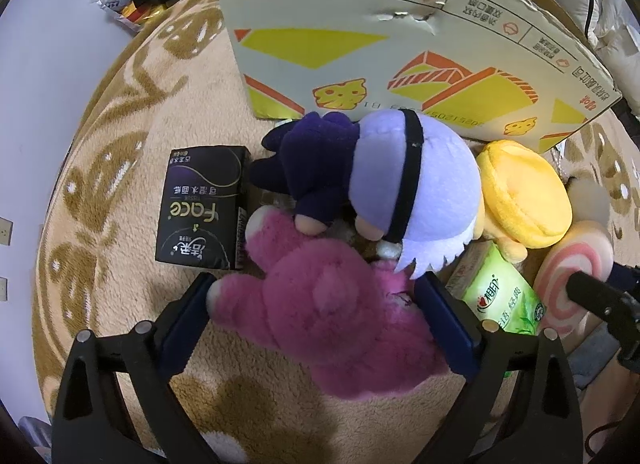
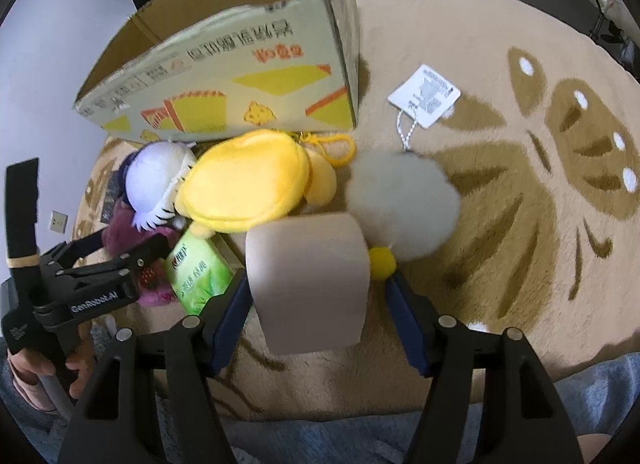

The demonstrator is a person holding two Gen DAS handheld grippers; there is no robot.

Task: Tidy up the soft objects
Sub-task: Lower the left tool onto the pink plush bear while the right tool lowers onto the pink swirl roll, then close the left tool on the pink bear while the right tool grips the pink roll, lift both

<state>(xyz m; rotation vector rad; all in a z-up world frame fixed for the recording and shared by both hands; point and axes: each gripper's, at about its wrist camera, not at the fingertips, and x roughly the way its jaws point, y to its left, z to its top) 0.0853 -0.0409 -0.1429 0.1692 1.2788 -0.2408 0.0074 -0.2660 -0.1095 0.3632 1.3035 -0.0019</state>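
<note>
A pink plush bear [image 1: 340, 316] lies on the rug between the fingers of my left gripper [image 1: 316, 292], which is wide open around it; the pads look close to its sides. A purple-haired doll [image 1: 376, 183] lies on the bear, beside a yellow plush [image 1: 524, 191] and a swirl plush [image 1: 576, 284]. My right gripper [image 2: 320, 288] is open around a beige roll-shaped plush [image 2: 312, 280], the swirl plush seen from behind. A white fluffy ball [image 2: 404, 199] and a small yellow pom-pom [image 2: 382, 262] lie just beyond it. The left gripper also shows in the right wrist view [image 2: 116, 252].
An open cardboard box [image 1: 400, 43] stands on the rug behind the pile, also in the right wrist view [image 2: 224, 79]. A black tissue pack [image 1: 202, 207] lies left of the bear, a green tissue pack [image 1: 500, 296] right of it. A white tag [image 2: 424, 95] lies on the rug [image 2: 520, 223].
</note>
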